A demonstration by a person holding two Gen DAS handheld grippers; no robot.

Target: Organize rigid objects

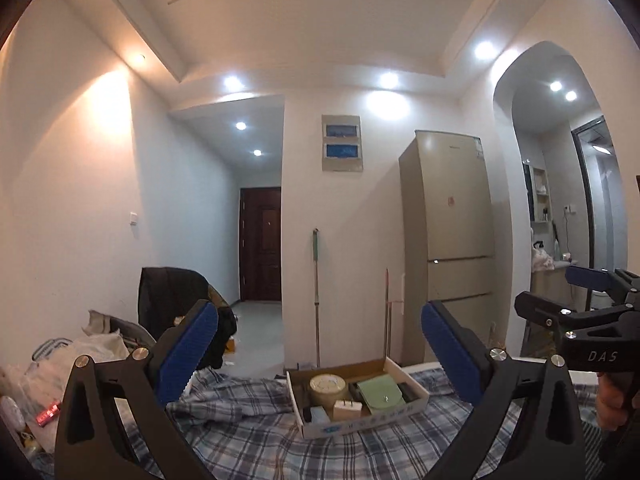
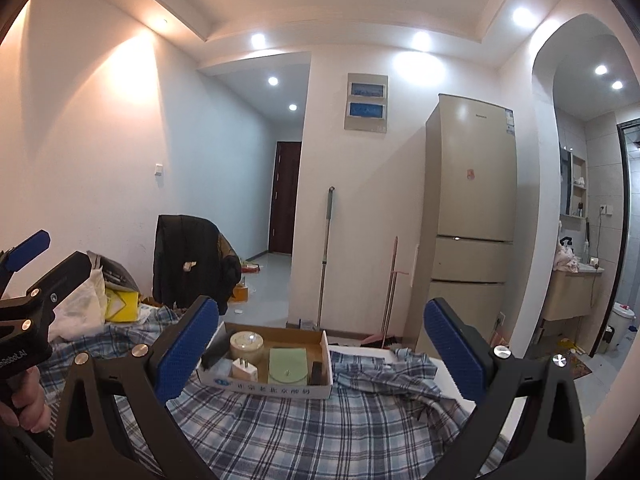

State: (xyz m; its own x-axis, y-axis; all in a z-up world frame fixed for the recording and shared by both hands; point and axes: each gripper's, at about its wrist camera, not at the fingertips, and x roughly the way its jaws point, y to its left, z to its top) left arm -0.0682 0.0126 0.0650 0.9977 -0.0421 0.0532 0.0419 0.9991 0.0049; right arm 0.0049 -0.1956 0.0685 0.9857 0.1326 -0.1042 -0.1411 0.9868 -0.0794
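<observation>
Your left gripper [image 1: 320, 344] and right gripper [image 2: 322, 336] hang with jaws apart, empty. The cardboard box [image 2: 276, 391] on the plaid bedsheet [image 2: 320, 432] already holds tape roll [image 2: 246, 345], charger [image 2: 244, 368], green pouch [image 2: 287, 365]; nothing looks left outside.

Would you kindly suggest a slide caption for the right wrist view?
Open right claw faces a shallow cardboard box of small items on a blue plaid cloth.

A shallow open cardboard box [image 2: 276, 388] lies on the plaid bedsheet, holding a round tape roll [image 2: 246, 345], white plug adapter [image 2: 244, 368], green snap pouch [image 2: 287, 366] and a small black object [image 2: 317, 371]
</observation>
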